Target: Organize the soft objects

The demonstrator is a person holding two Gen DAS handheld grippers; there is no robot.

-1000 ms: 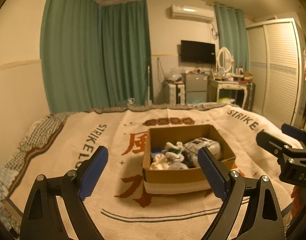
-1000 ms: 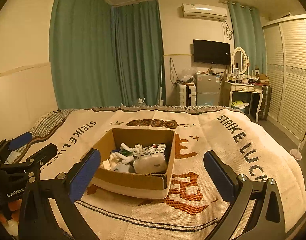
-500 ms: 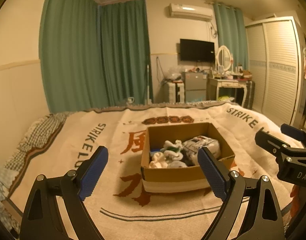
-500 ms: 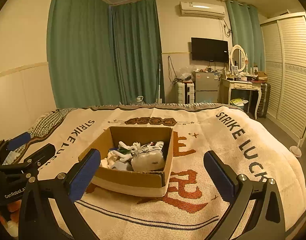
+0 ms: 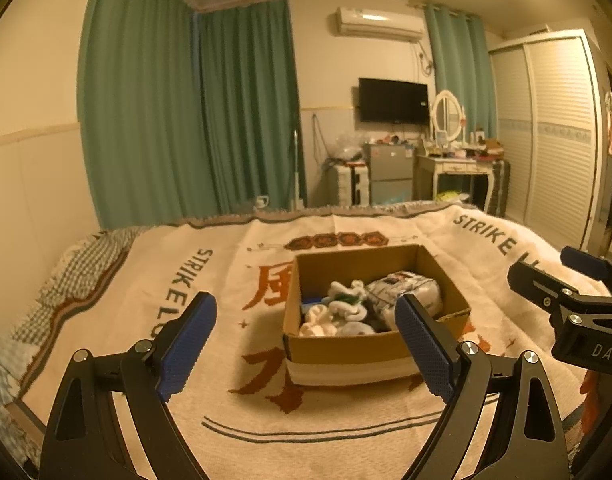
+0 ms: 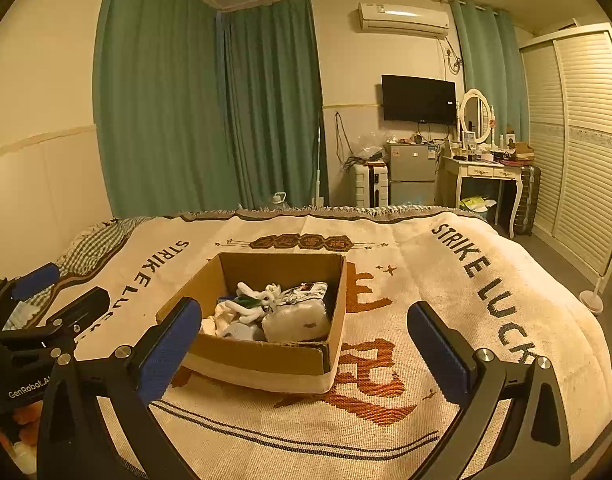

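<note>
I see the socks [image 5: 348, 308] piled inside the cardboard box [image 5: 346, 350], and the box sits on the blanket [image 6: 446, 280] on the bed. My left gripper [image 5: 303, 332] is spread wide and holds nothing. My right gripper [image 6: 306, 340] is spread wide too, near the box.

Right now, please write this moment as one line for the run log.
left gripper: open, empty | right gripper: open, empty | cardboard box: on blanket, holds soft items | stage: approach, no contact
</note>
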